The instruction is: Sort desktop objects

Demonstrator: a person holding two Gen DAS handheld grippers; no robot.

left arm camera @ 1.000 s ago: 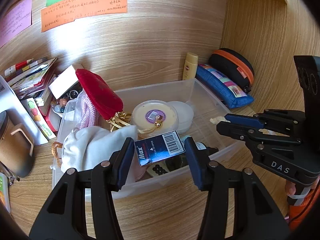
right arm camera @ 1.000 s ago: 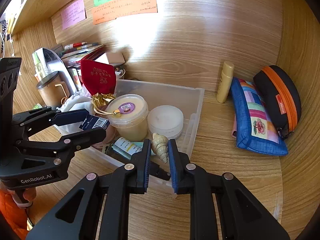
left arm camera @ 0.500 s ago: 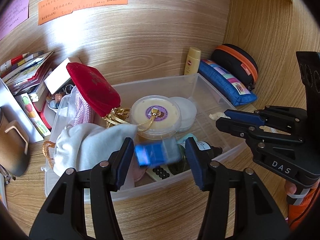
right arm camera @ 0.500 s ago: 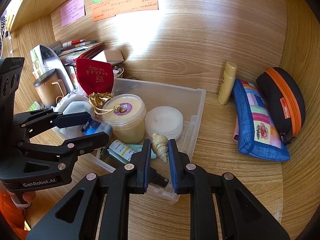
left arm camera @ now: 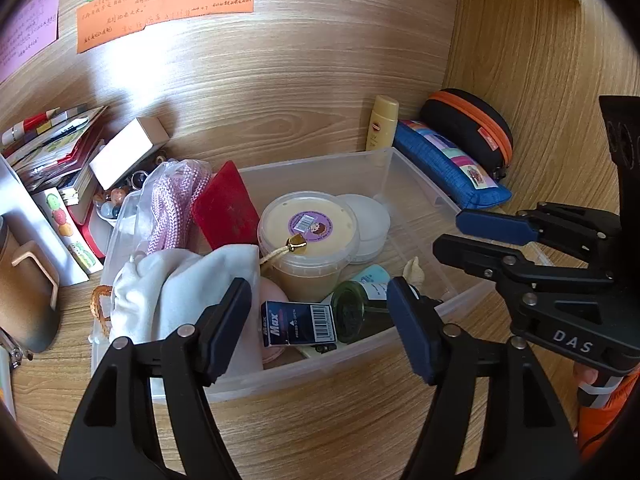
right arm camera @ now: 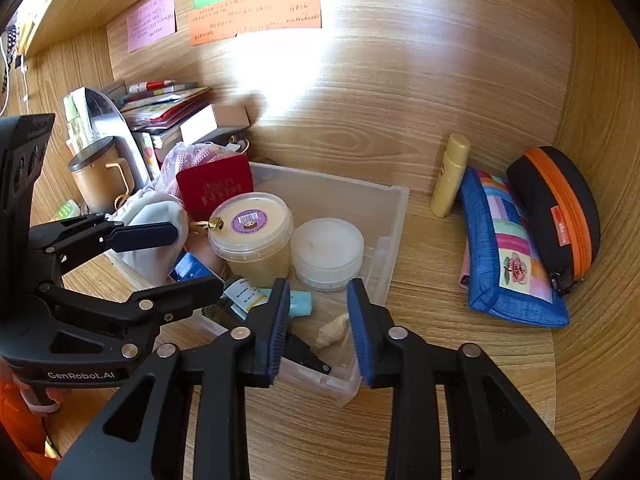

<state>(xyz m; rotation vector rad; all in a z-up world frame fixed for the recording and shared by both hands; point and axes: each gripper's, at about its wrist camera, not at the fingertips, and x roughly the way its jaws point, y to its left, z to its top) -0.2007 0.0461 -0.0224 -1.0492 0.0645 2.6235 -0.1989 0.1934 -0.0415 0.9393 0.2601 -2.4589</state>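
Blue "Max" staple box and pale seashell lying loose in clear plastic bin, frame centre; both jaws wide, empty. Best lifted straight up, clear of rim.

notes' handwriting illegible, mug cut off

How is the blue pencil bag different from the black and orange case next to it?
The blue pencil bag is soft fabric with colourful patches and a flower picture; the black case is rounded, plain black with an orange zip band. The bag looks longer and flatter; the case looks shorter and bulgier. Both lie on the wooden desk, outside the clear bin, touching each other.
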